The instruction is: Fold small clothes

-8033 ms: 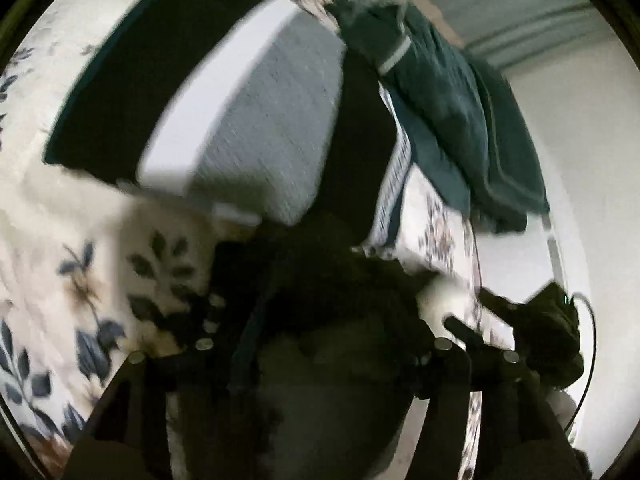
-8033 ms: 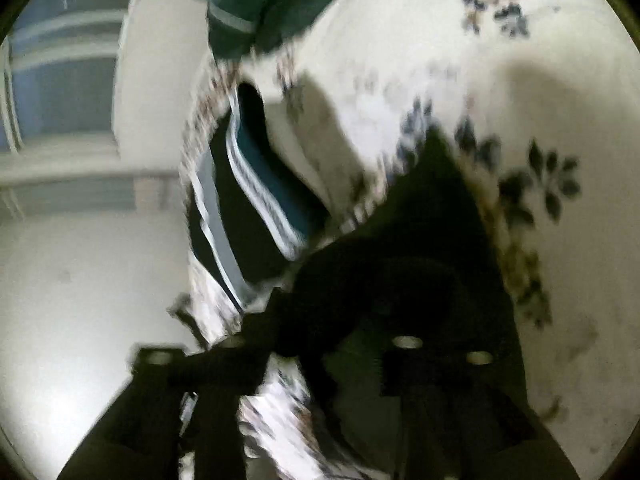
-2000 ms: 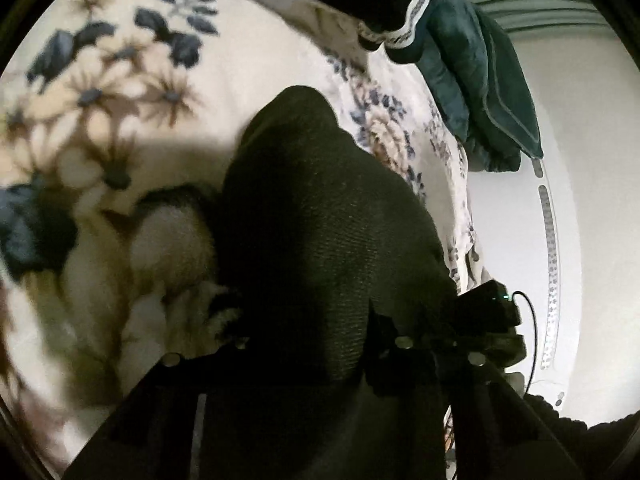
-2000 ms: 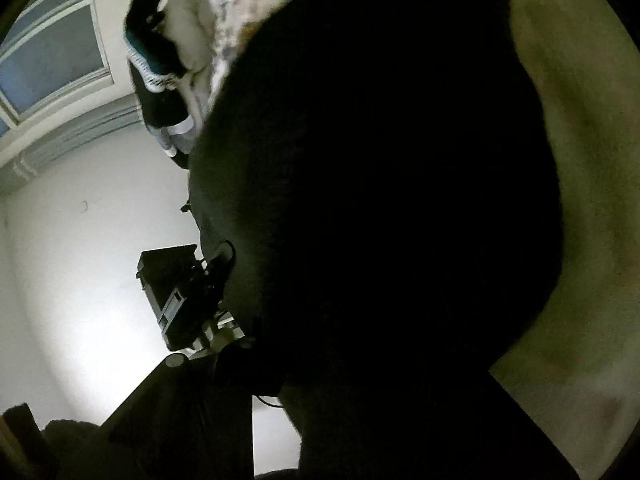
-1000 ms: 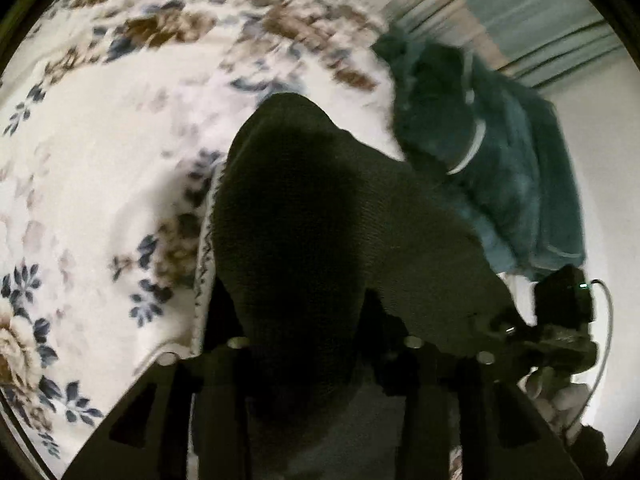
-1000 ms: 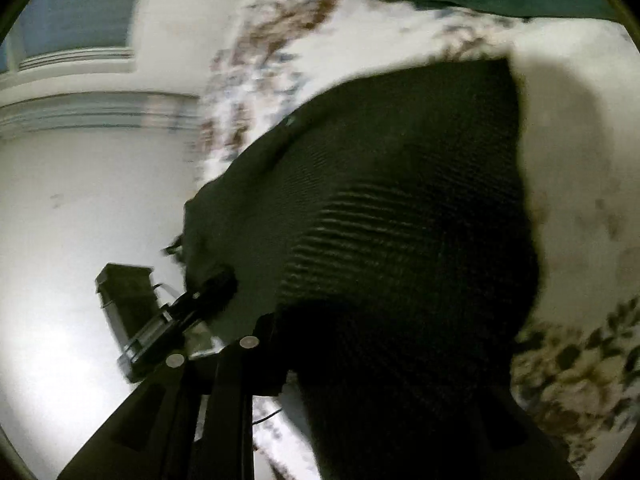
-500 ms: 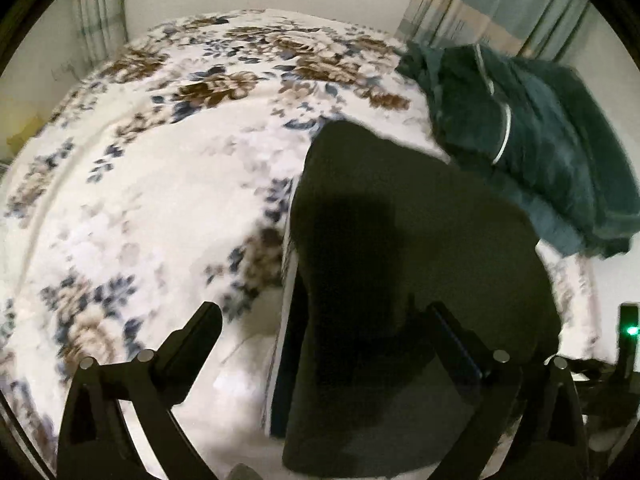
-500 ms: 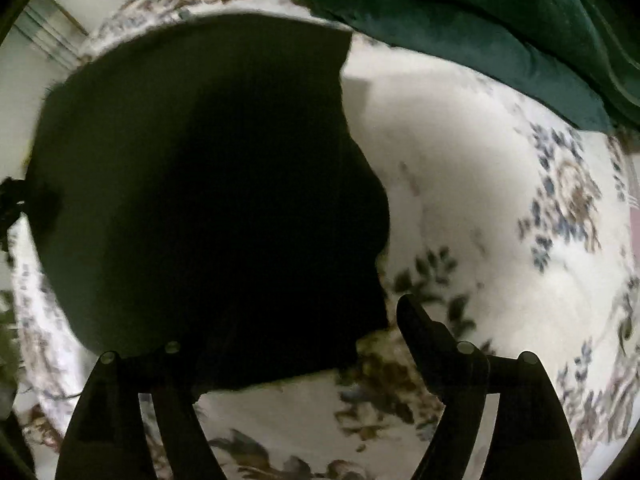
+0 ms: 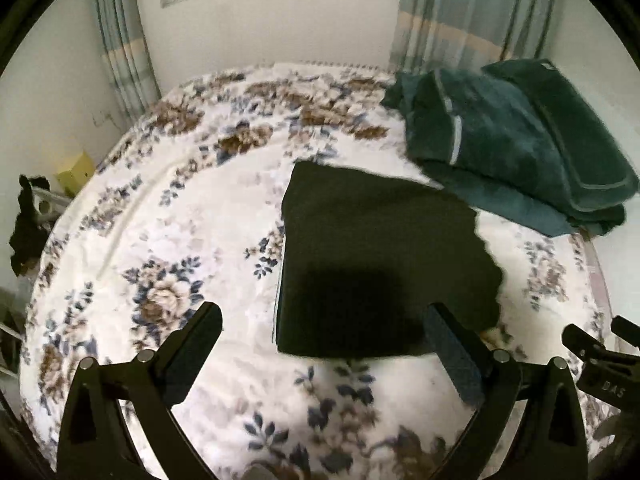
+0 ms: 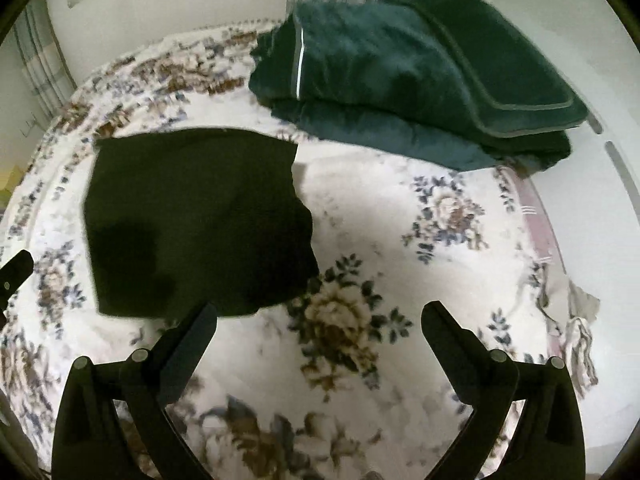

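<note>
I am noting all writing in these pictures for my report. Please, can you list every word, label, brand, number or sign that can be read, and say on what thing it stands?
"DAS": pale letters, blurred and uncertain, on the right gripper at the right edge of the left wrist view.
No other text: nothing is readable on the dark folded garment, the green blanket, the floral bedspread or the small yellow box.

Garment [image 9: 380, 256] on bedspread [image 9: 180, 248] — blanket [image 9: 512, 140] behind
</note>
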`<state>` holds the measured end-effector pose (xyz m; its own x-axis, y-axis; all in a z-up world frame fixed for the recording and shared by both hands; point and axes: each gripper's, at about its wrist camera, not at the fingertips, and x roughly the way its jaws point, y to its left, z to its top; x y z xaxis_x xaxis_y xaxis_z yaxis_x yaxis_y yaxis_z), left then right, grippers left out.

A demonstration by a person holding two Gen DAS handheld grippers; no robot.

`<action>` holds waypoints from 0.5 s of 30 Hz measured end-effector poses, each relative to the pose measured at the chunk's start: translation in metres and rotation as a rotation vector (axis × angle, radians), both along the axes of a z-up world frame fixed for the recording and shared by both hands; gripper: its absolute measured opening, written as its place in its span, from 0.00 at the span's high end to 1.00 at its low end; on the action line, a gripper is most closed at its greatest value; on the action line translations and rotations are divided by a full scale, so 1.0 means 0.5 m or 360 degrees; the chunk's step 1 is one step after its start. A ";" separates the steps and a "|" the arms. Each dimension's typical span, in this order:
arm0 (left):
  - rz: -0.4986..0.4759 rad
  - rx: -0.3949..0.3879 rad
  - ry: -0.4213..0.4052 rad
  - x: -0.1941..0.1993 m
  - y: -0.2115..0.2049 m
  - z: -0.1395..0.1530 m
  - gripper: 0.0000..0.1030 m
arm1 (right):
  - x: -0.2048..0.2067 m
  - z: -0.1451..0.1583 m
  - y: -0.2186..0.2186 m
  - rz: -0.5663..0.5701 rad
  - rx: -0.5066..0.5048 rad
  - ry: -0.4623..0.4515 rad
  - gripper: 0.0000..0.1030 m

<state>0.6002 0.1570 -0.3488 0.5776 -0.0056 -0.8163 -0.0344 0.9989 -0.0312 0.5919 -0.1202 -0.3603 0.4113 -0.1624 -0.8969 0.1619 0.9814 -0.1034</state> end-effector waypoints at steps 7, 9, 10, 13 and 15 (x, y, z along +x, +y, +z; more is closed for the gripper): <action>-0.0033 0.0037 -0.0100 -0.139 -0.018 0.168 0.00 | -0.165 0.216 0.015 -0.0006 -0.0049 -0.0143 0.00; -0.0034 0.0048 -0.0138 -0.181 -0.020 0.216 0.00 | -0.219 0.285 0.021 0.0007 -0.0050 -0.0199 0.00; -0.0027 0.0058 -0.0155 -0.198 -0.021 0.233 0.00 | -0.242 0.314 0.024 0.0014 -0.0058 -0.0227 0.00; -0.0019 0.0056 -0.0204 -0.255 -0.021 0.293 0.00 | -0.310 0.398 0.033 0.0033 -0.0081 -0.0315 0.00; -0.0022 0.0052 -0.0240 -0.292 -0.021 0.330 0.00 | -0.365 0.458 0.037 0.0038 -0.0090 -0.0389 0.00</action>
<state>0.4540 0.1467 -0.1837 0.6935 0.0108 -0.7203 -0.0183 0.9998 -0.0026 0.4092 -0.1016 -0.1315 0.6190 -0.1969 -0.7603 0.1658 0.9790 -0.1186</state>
